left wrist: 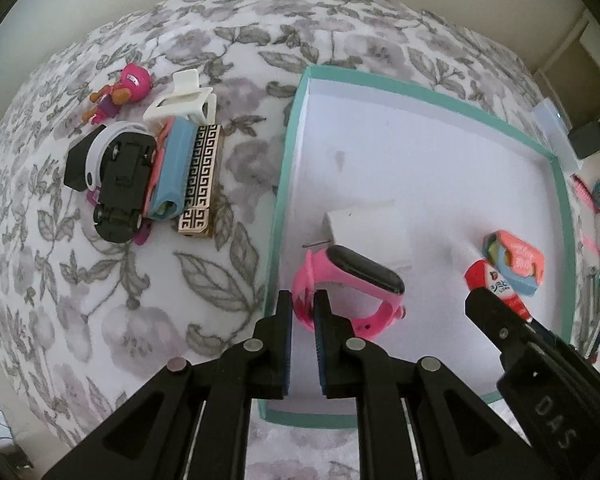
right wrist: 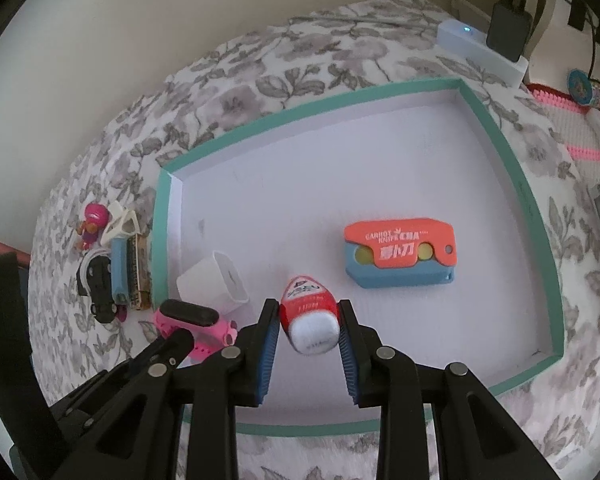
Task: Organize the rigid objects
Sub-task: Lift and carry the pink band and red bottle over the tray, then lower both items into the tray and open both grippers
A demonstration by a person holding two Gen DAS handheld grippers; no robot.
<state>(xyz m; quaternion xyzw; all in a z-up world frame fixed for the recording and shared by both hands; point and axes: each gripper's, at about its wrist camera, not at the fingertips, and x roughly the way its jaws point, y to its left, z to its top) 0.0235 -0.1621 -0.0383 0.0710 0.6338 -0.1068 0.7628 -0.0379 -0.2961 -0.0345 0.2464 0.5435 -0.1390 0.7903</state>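
Left wrist view: the left gripper [left wrist: 303, 304] points steeply down over the near left corner of the teal-rimmed tray [left wrist: 288, 152], its jaws pinched onto the strap of the pink watch [left wrist: 350, 286]. The watch sits just inside the tray's left wall, its black face up, right beside the white charger [left wrist: 370, 230]. Out on the floral cloth [left wrist: 120, 320], well left of the tray, waits a tight cluster: a black toy car [left wrist: 124, 184], a blue case [left wrist: 172, 168], a gold-patterned bar [left wrist: 202, 178], a white clip [left wrist: 180, 102] and a pink figure [left wrist: 120, 94].

Right wrist view now: the right gripper [right wrist: 310, 326] has its blue-padded jaws clamped on a red-and-white tube [right wrist: 310, 316], white cap toward the camera, low over the tray floor. Just beyond it, apart from the tube, lies the orange-and-blue carrot knife [right wrist: 400, 254], flat on the tray. The charger and watch show at left, with the left gripper's black fingers reaching in at the watch.
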